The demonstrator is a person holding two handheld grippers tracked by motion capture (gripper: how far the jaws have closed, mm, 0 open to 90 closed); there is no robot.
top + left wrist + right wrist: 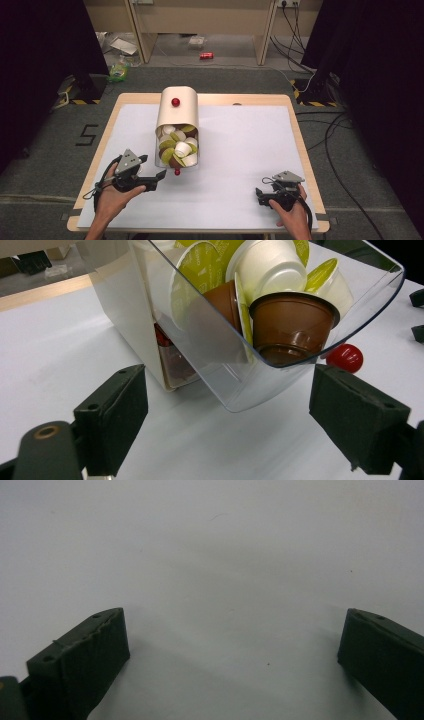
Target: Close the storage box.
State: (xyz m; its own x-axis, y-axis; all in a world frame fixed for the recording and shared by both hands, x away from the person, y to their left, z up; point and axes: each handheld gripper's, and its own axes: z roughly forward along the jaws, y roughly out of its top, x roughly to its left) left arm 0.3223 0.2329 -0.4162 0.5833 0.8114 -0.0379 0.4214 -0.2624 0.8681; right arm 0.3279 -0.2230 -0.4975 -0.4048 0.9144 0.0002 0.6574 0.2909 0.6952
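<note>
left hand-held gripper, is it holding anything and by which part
Nothing is held. The left hand-held gripper stands open in front of the clear drawer of coffee capsules, its pads apart from it.

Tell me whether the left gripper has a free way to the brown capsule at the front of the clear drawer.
Probably yes: the left gripper stands open just before the brown capsule, though the clear drawer wall fronts it, so it must come from above.
</note>
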